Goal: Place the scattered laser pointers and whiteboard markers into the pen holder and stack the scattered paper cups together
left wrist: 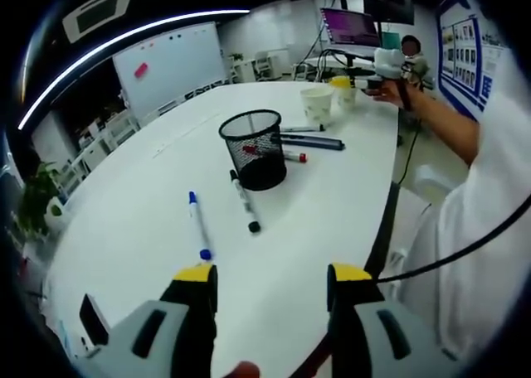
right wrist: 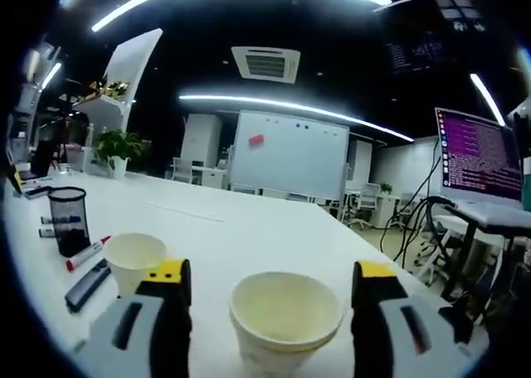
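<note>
In the left gripper view a black mesh pen holder [left wrist: 253, 148] stands mid-table with something red inside. A blue-capped marker [left wrist: 198, 225] and a black marker [left wrist: 245, 201] lie in front of it. A red-capped marker [left wrist: 292, 156] and two dark pens [left wrist: 314, 142] lie behind it. My left gripper [left wrist: 273, 278] is open above the near table, holding nothing. Far off, two paper cups [left wrist: 317, 104] stand by my right gripper [left wrist: 390, 63]. In the right gripper view, my right gripper [right wrist: 272, 272] is open, with one paper cup [right wrist: 286, 316] between its jaws. A second cup [right wrist: 133, 258] stands left of it.
The white table [left wrist: 124, 229] curves away at its right edge, where a person's white sleeve [left wrist: 489, 229] is. A dark phone-like thing [left wrist: 91, 318] lies near left. The pen holder [right wrist: 68, 220], a red marker [right wrist: 87, 252] and a dark pointer [right wrist: 87, 285] lie left. An open laptop [right wrist: 477, 154] stands right.
</note>
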Motion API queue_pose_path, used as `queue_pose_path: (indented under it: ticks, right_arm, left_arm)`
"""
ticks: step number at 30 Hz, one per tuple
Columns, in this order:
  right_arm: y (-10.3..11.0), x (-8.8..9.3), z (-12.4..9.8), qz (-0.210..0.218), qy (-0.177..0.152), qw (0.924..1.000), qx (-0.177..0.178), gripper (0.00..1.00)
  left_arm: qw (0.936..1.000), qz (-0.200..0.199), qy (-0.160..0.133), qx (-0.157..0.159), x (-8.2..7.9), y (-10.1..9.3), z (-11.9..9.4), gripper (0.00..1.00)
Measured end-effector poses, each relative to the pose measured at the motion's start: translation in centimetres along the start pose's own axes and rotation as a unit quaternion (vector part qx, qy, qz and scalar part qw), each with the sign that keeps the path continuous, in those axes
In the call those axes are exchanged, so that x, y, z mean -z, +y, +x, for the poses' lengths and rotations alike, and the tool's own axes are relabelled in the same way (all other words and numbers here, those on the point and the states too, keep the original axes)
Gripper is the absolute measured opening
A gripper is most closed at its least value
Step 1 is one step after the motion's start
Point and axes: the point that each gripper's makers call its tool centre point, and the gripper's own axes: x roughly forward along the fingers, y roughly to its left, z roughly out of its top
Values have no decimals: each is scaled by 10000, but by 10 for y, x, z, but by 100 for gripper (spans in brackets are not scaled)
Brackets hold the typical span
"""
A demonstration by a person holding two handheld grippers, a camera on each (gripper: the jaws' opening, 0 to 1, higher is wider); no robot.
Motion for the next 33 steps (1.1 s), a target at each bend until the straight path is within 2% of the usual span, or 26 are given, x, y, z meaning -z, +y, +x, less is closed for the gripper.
queue_pose_path:
  ticks: [10, 16, 33]
  right_arm:
    - [3, -8, -2, 231, -216, 9994, -100, 86]
    - [6, -7, 0, 255, -155, 9994, -175, 91]
    - [23, -13, 0, 371, -190, 9979, -486, 92]
  left_arm:
    - [10000, 22, -10, 5, 0, -3, 0, 54]
    - [10000, 7, -33, 6, -1, -4, -1, 54]
    - [10000, 48, -75, 5, -2, -2, -2, 54]
